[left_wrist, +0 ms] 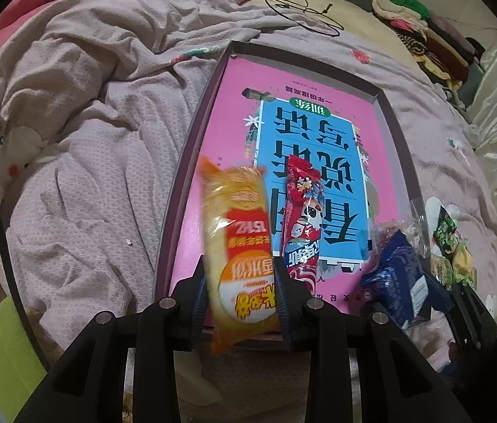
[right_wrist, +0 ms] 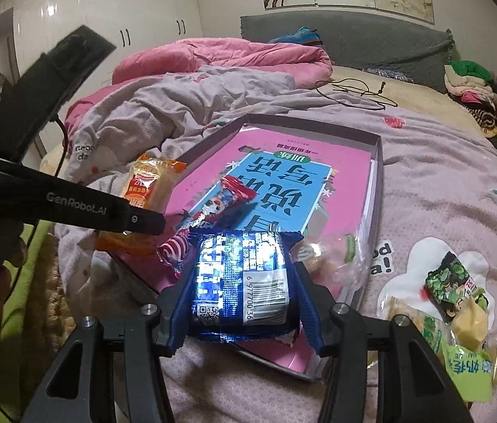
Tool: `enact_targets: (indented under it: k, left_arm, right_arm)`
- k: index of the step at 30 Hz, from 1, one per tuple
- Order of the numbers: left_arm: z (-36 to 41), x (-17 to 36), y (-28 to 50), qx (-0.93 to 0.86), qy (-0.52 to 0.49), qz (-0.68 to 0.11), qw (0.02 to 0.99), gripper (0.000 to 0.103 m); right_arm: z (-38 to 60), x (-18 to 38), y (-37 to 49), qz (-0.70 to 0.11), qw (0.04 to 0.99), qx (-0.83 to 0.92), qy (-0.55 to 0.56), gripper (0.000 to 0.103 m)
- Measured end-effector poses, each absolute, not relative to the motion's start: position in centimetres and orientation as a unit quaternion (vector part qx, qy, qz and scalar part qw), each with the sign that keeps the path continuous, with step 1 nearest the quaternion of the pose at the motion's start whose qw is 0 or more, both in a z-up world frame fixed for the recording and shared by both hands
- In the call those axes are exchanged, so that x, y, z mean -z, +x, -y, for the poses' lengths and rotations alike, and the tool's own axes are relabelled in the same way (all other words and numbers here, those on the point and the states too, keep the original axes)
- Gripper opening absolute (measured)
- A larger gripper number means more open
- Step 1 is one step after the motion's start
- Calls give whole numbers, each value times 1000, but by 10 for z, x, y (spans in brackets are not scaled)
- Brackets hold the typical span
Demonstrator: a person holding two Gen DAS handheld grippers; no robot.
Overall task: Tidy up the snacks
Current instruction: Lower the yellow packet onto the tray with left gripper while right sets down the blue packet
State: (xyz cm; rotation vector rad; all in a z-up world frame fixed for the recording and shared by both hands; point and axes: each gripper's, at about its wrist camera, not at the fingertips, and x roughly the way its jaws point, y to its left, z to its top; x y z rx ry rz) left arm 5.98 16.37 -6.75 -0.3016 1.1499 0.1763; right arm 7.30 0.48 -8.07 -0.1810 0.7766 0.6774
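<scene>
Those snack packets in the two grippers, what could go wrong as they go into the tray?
The orange packet is pinched only near its lower end by the left hand-held gripper, so it could swing or slip. The blue packet hangs over the tray's near rim and may land on it, or crowd the red packet.
</scene>
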Motion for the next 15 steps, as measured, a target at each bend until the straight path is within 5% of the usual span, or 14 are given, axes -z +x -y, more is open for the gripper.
enact_targets:
  k: [15]
  left_arm:
    - [-159, 71, 62, -73, -141, -547, 822, 34]
  right_arm:
    - [-8, 86, 75, -377, 868, -314, -78, 53]
